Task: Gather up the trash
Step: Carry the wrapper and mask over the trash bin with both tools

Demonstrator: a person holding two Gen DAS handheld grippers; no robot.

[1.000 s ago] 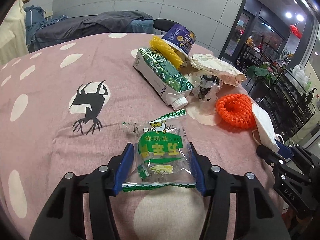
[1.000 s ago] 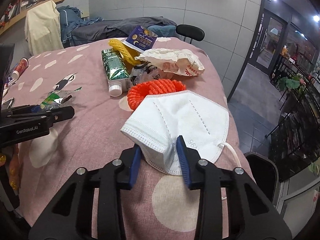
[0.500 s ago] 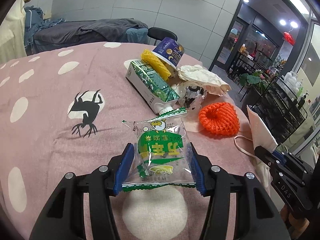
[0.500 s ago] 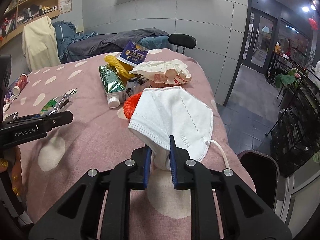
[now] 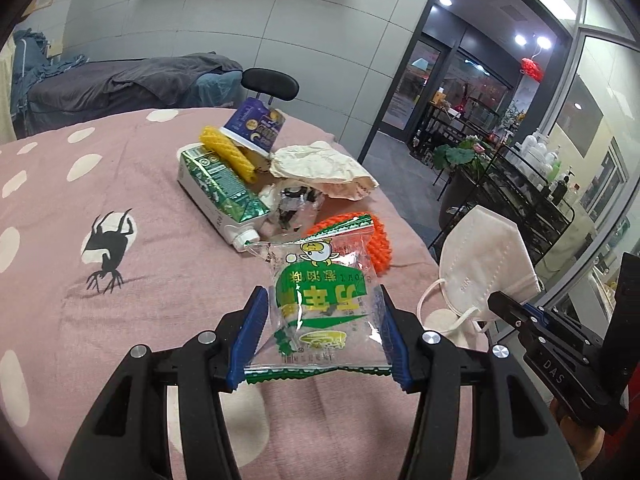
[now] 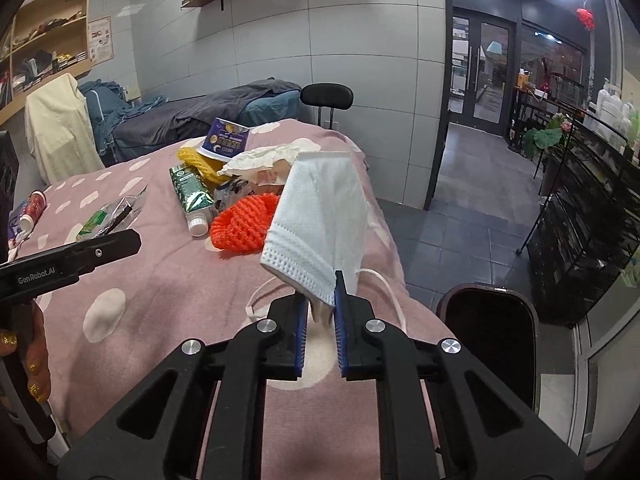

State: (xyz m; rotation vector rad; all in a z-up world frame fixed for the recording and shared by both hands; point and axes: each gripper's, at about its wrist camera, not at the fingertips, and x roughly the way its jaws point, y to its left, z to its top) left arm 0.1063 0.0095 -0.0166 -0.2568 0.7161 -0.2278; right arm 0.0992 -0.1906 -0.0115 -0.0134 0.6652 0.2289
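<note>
My left gripper [image 5: 322, 316] is shut on a clear green-printed snack wrapper [image 5: 326, 304] and holds it above the pink tablecloth [image 5: 120, 208]. My right gripper [image 6: 321, 300] is shut on a white N95 mask [image 6: 320, 216] lifted off the table; the mask also shows in the left wrist view [image 5: 484, 256]. A trash pile sits behind: green carton [image 5: 216, 188], yellow foam net [image 5: 228, 152], purple cup [image 5: 256, 124], crumpled paper bag [image 5: 324, 168], orange foam net [image 6: 244, 228].
A dark bin [image 6: 488, 340] stands on the floor just right of the table's edge. A black chair [image 6: 326, 96] and a bed with clothes [image 6: 192, 112] lie beyond the table. A red-and-white tube [image 6: 32, 210] lies at the far left.
Both grippers have lifted. The right gripper closed on the mask and raised it off the table. The left gripper raised the wrapper and moved right.
</note>
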